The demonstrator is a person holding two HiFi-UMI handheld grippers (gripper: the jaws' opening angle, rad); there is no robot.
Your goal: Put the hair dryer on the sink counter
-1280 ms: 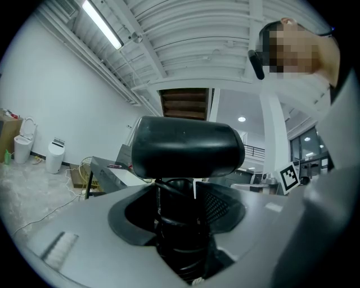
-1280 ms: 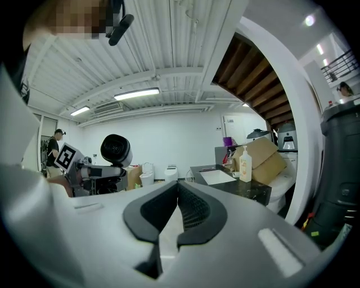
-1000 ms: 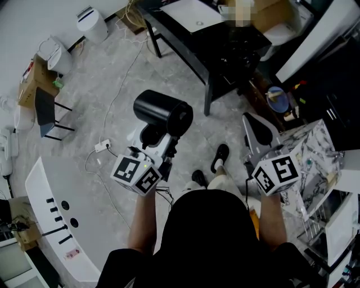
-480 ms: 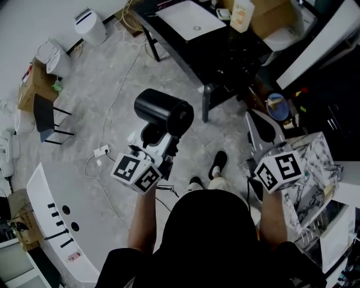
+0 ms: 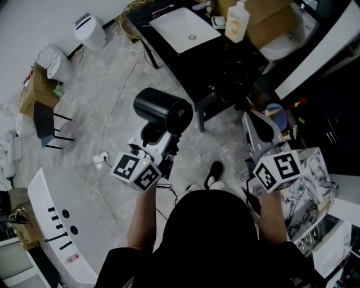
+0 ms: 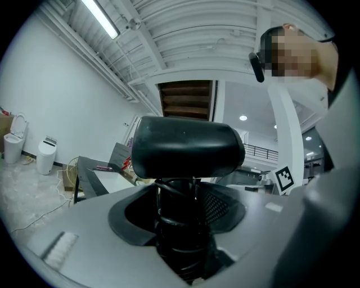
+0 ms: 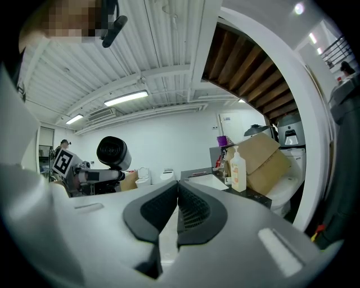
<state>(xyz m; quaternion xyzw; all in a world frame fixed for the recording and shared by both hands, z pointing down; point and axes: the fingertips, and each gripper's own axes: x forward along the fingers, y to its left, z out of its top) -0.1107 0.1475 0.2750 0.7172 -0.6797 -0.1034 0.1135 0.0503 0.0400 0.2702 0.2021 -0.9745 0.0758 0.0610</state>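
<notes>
The black hair dryer stands upright over the floor, its handle clamped in my left gripper. In the left gripper view its barrel fills the middle, and the jaws of the left gripper press on the handle and its coiled cord. My right gripper is held at the right, shut and holding nothing; its pads meet in the right gripper view. The black sink counter with a white basin lies ahead at the top, apart from both grippers.
A soap bottle, a cardboard box and a toilet are by the counter. Two white bins, a chair and a floor cable are to the left. A marbled sheet lies at the right.
The sink counter and basin have come further into the head view as the person stepped forward. The hair dryer stays clamped in the left gripper; the right gripper stays shut.
</notes>
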